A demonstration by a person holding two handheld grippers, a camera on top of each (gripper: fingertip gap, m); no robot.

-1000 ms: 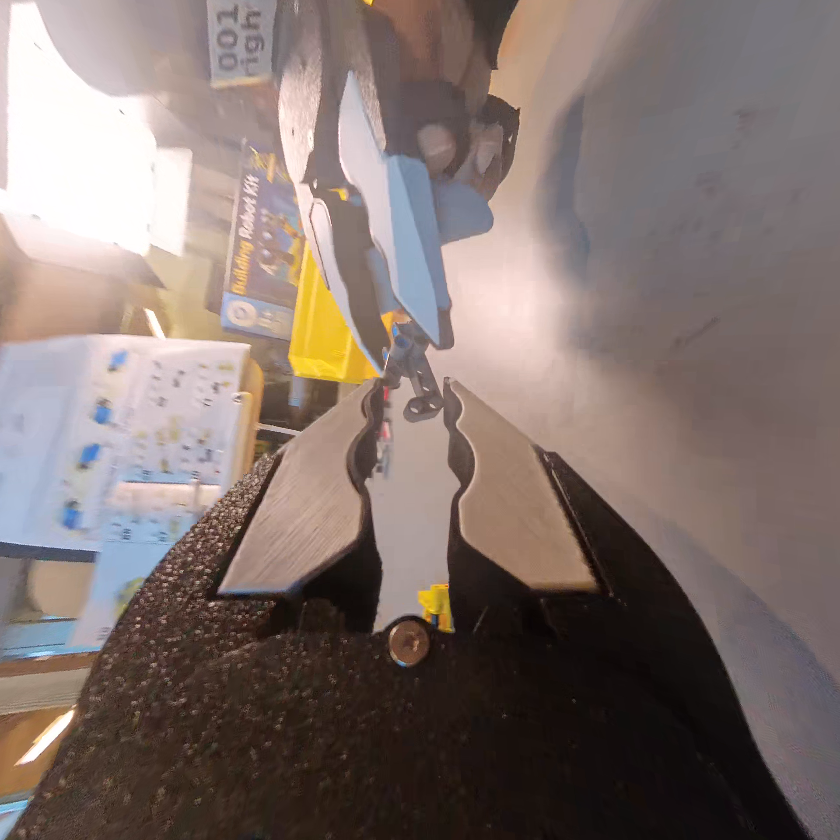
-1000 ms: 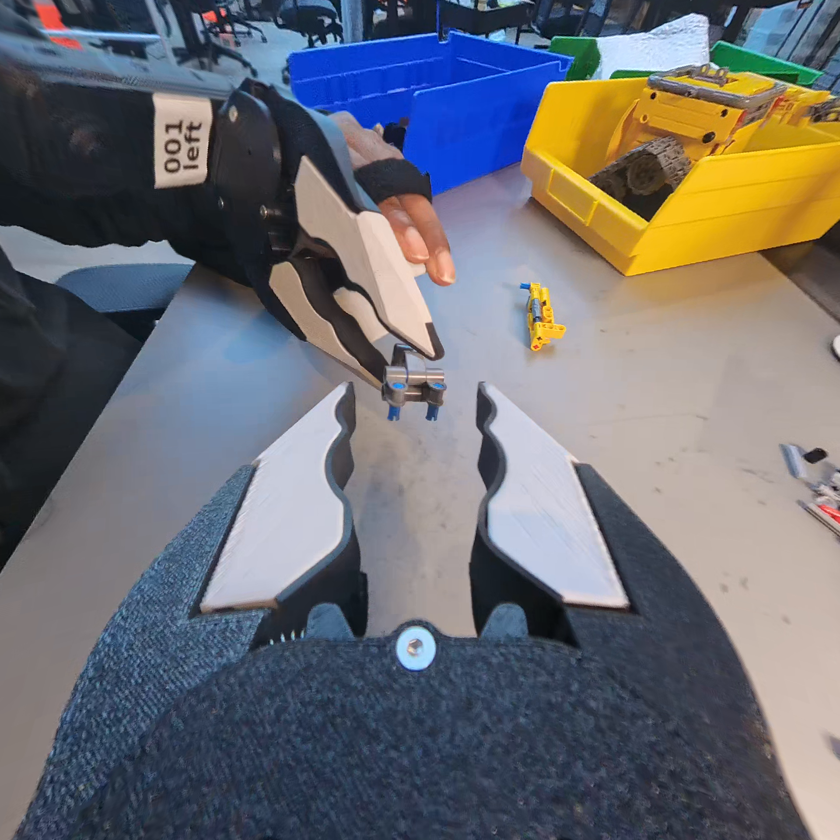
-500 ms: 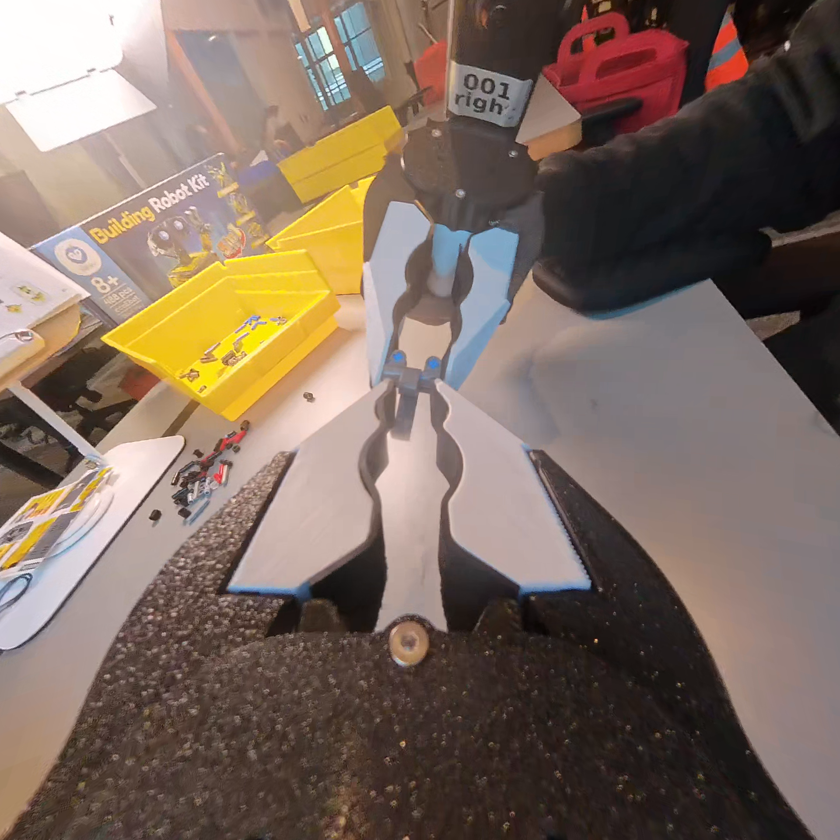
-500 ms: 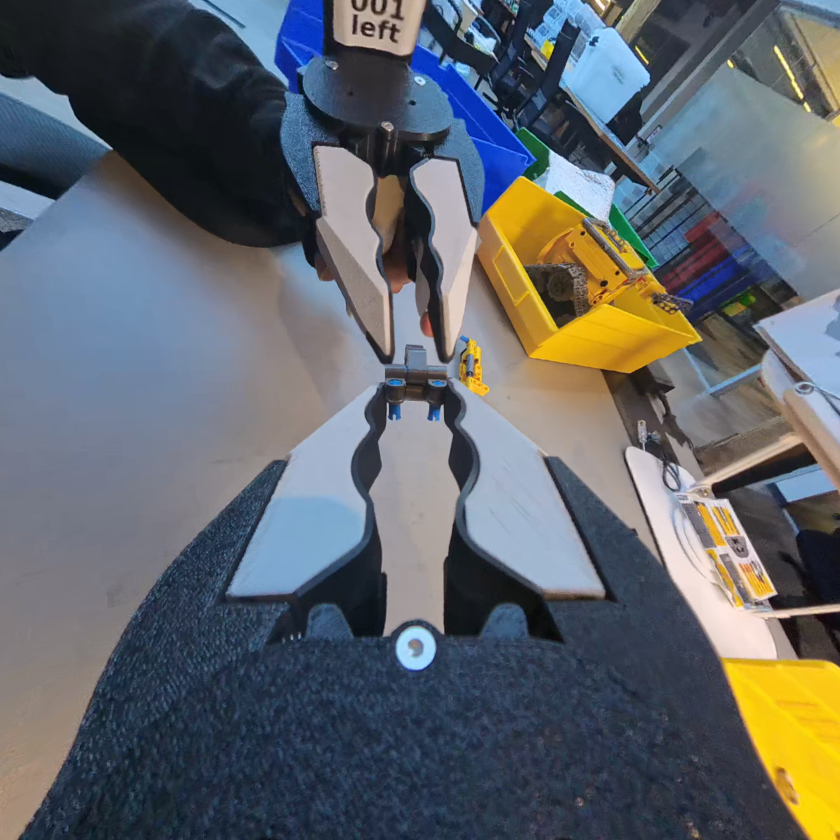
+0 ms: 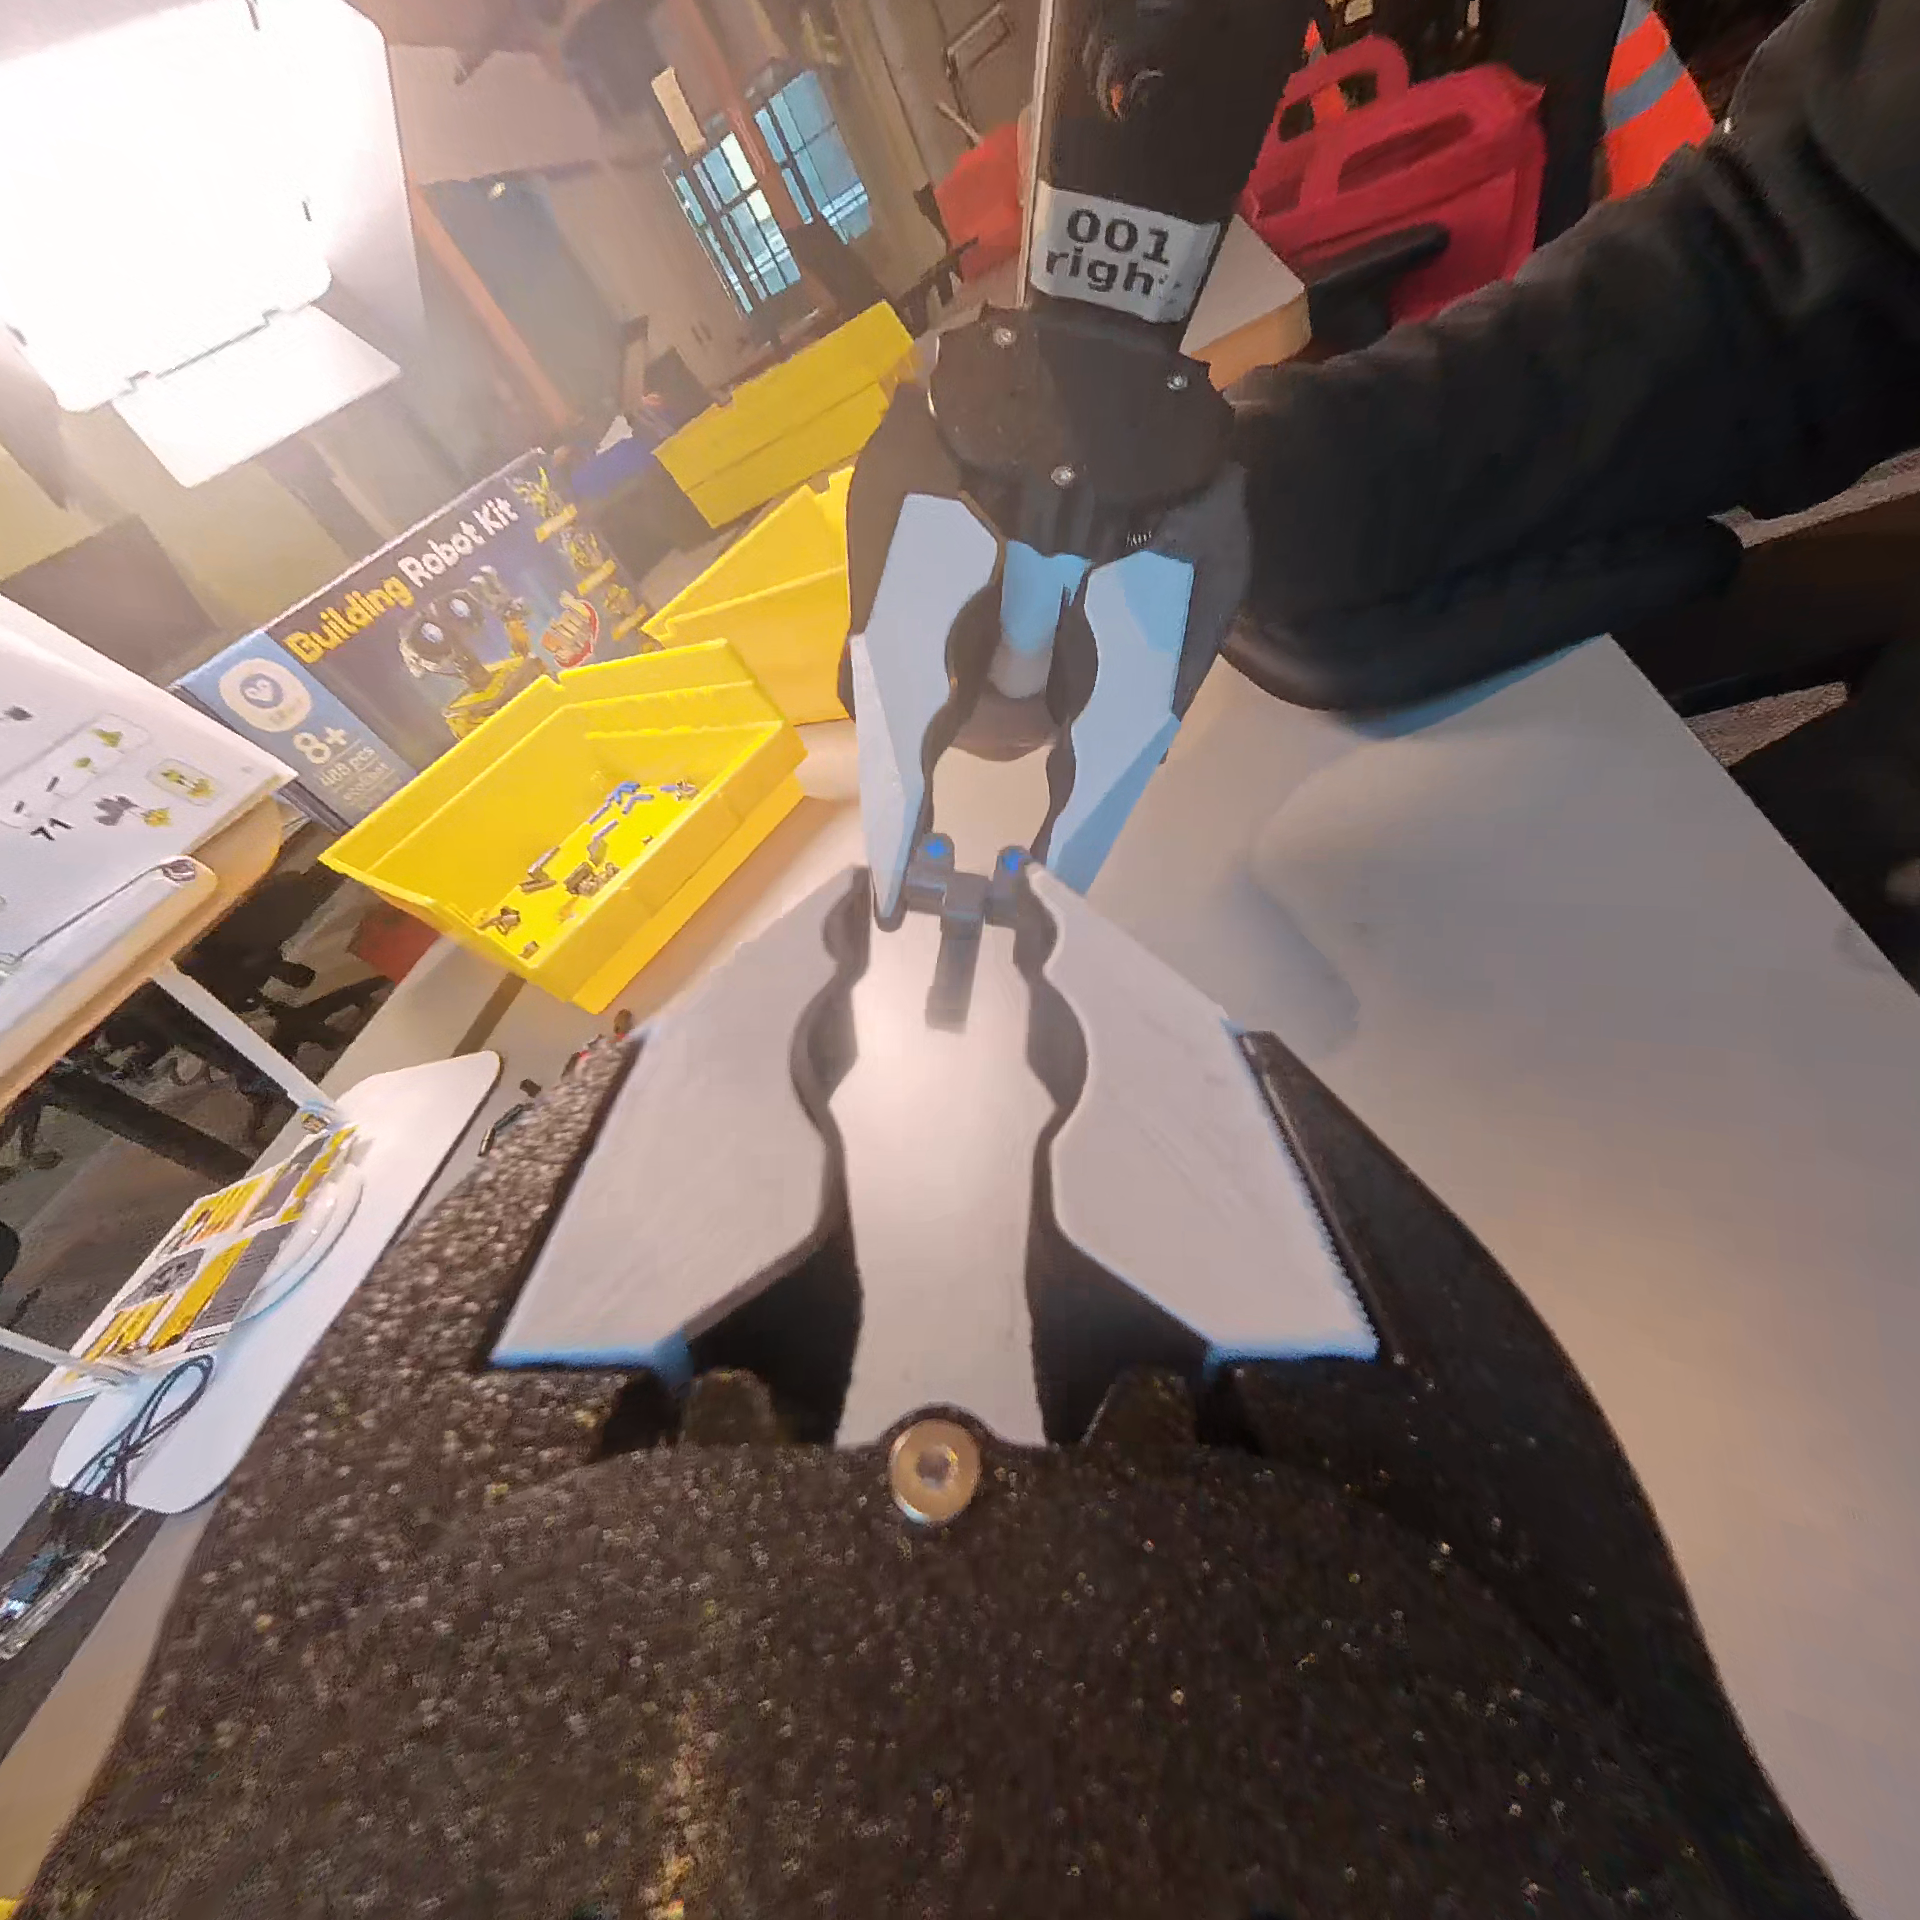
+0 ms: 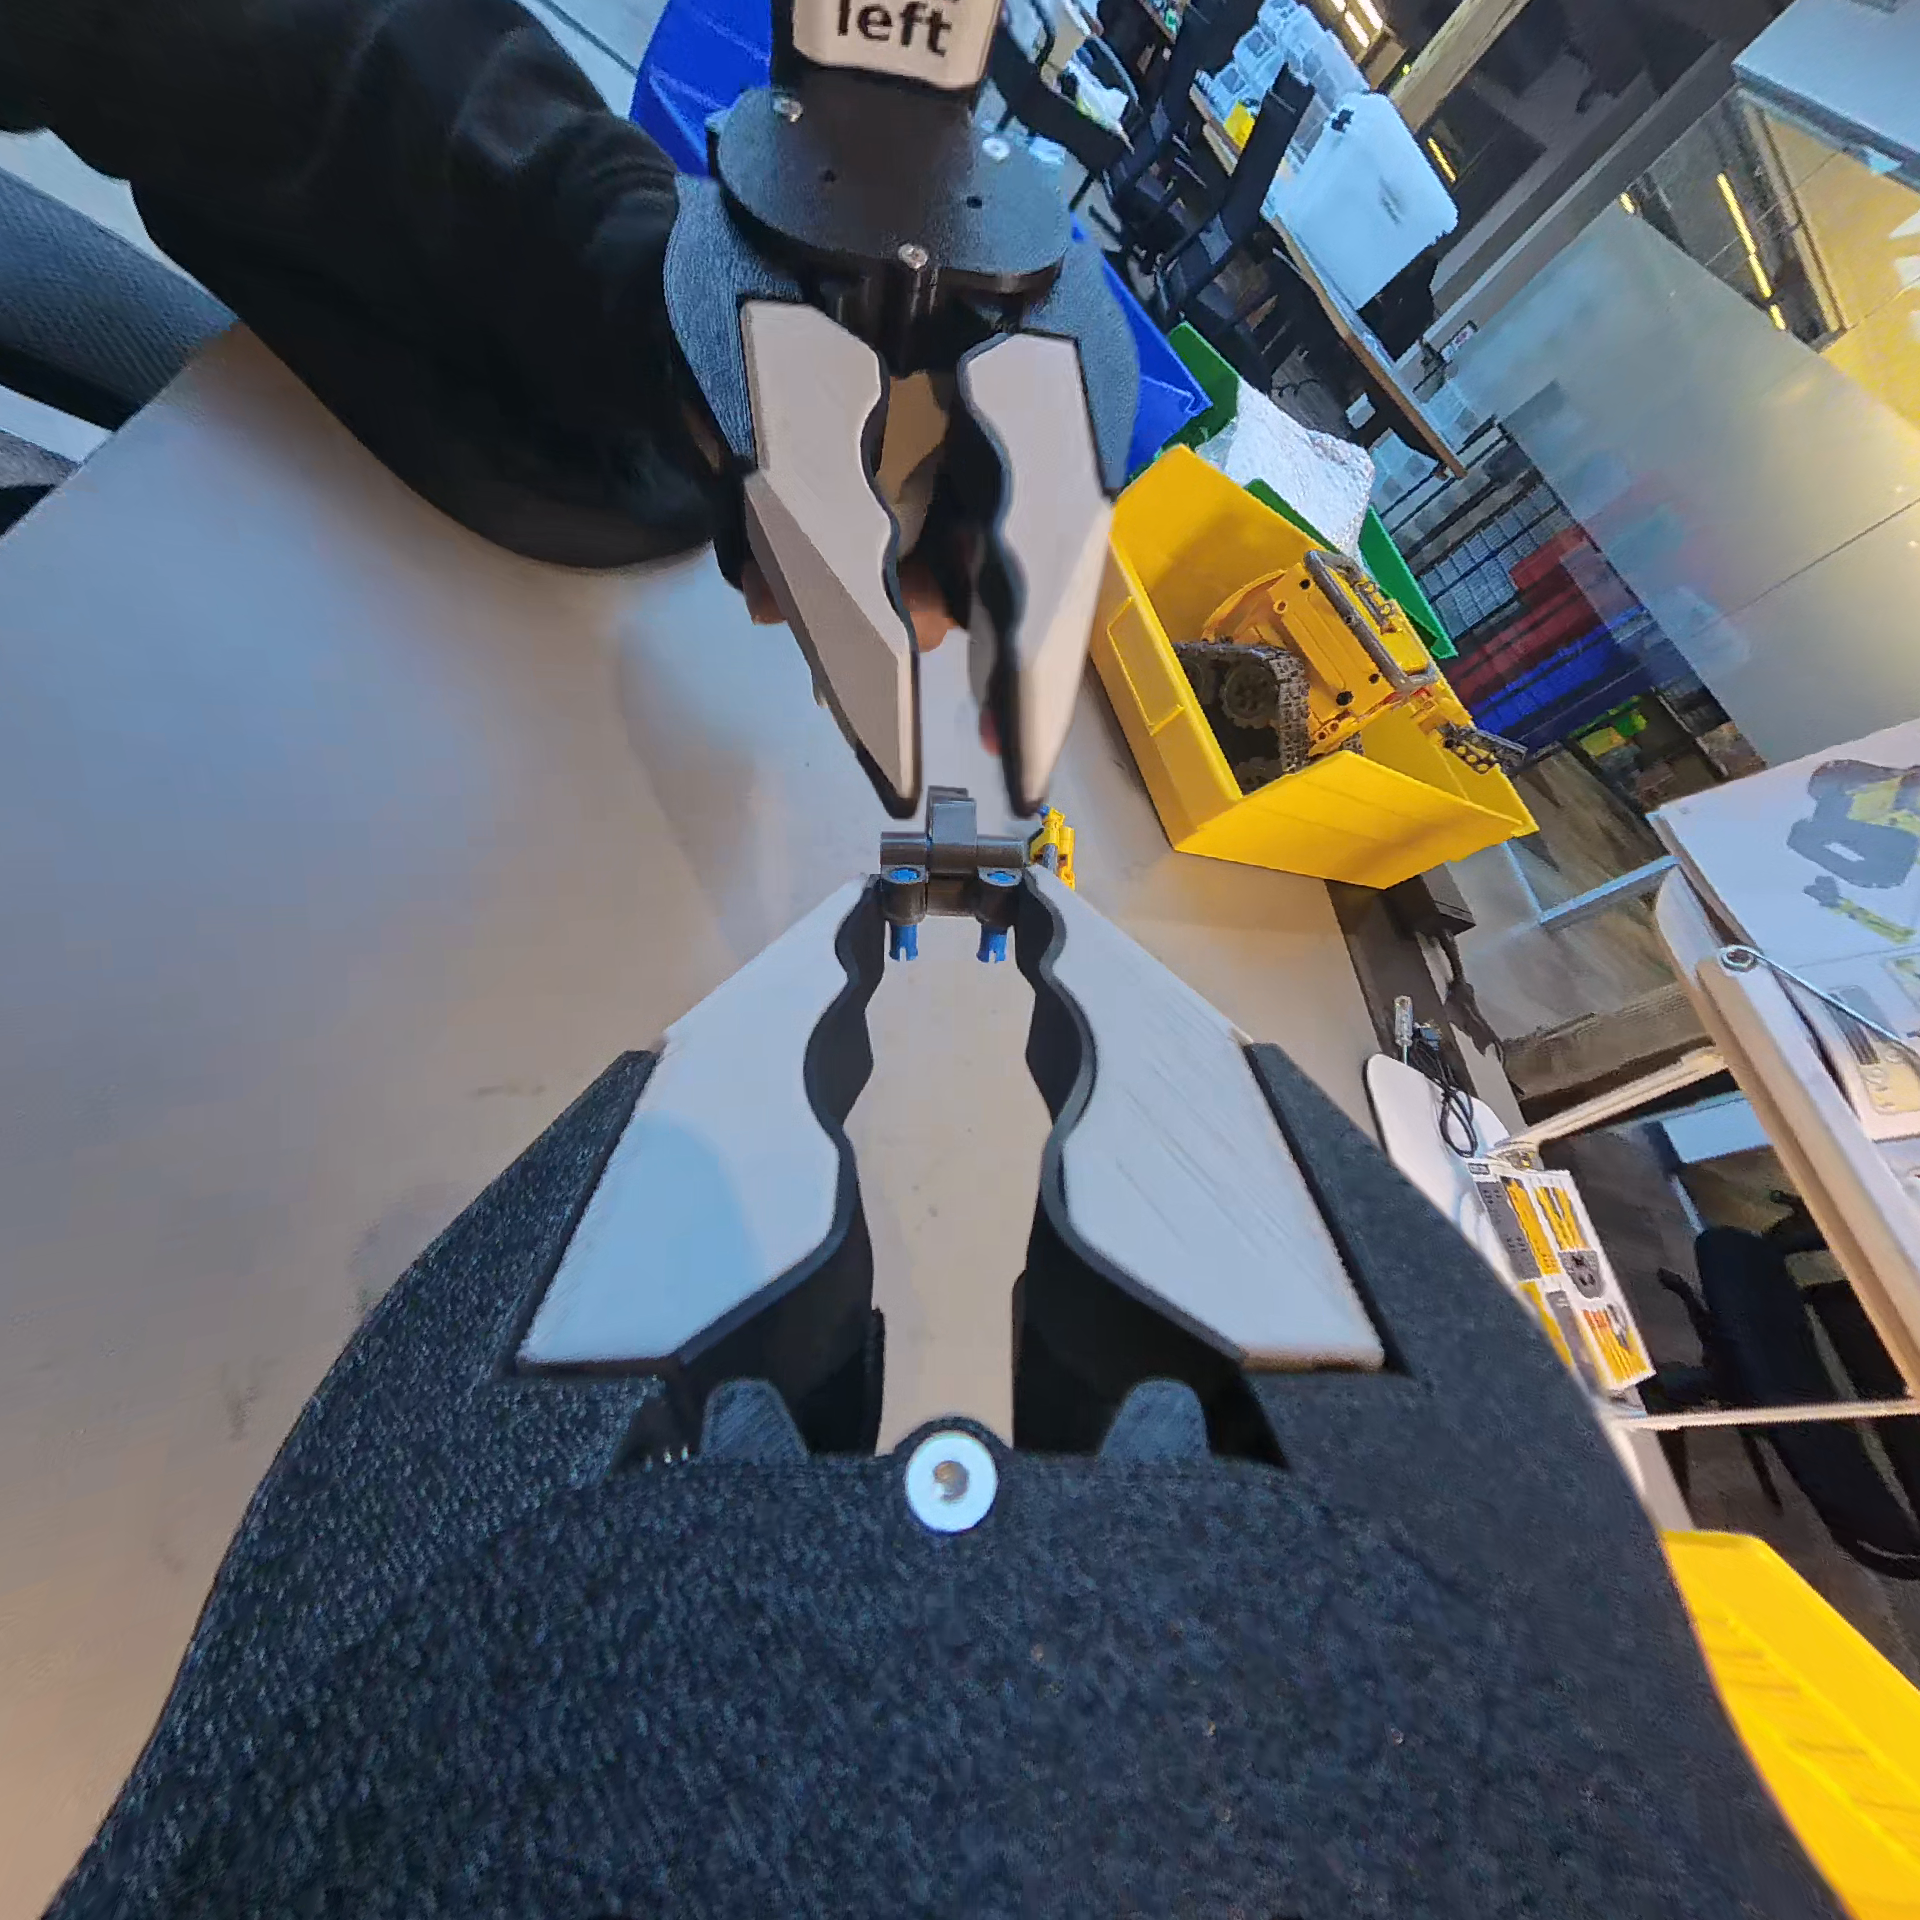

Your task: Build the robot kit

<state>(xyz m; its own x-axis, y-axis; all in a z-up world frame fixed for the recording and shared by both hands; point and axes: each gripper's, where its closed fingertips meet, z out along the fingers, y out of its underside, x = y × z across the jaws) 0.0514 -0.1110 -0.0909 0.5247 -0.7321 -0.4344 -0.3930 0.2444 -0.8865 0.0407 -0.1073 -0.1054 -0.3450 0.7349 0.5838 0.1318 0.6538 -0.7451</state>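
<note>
A small grey toy part (image 6: pixel 948 868) with two blue pins pointing toward the right wrist camera hangs in the air above the grey table (image 6: pixel 312 831), between the two grippers, which meet tip to tip; the right gripper (image 6: pixel 948 894) has its jaws closed on the part's two ends, the tips pressed against its sides; the left gripper (image 6: pixel 961 795) comes in from the opposite side, pointing back at the right one, its jaws narrowly parted around the part's raised grey stub; in the left wrist view its tips (image 5: pixel 956 914) are blurred, and whether they touch the stub or stand just clear of it cannot be told. Both grippers are held level and nearly in line, each with a black sleeve (image 6: pixel 416 291) behind it; bare fingertips (image 6: pixel 925 613) show under the left gripper's body. Just beyond the part a small yellow piece (image 6: pixel 1055 842) lies on the table; farther right a yellow bin (image 6: pixel 1340 821) holds a yellow tracked toy vehicle (image 6: pixel 1299 655); a blue bin (image 6: pixel 686 73) stands behind the left sleeve. In the left wrist view another yellow bin (image 5: pixel 436 862) with loose small parts sits at the table's left edge, a printed box (image 5: pixel 416 644) behind it.
</note>
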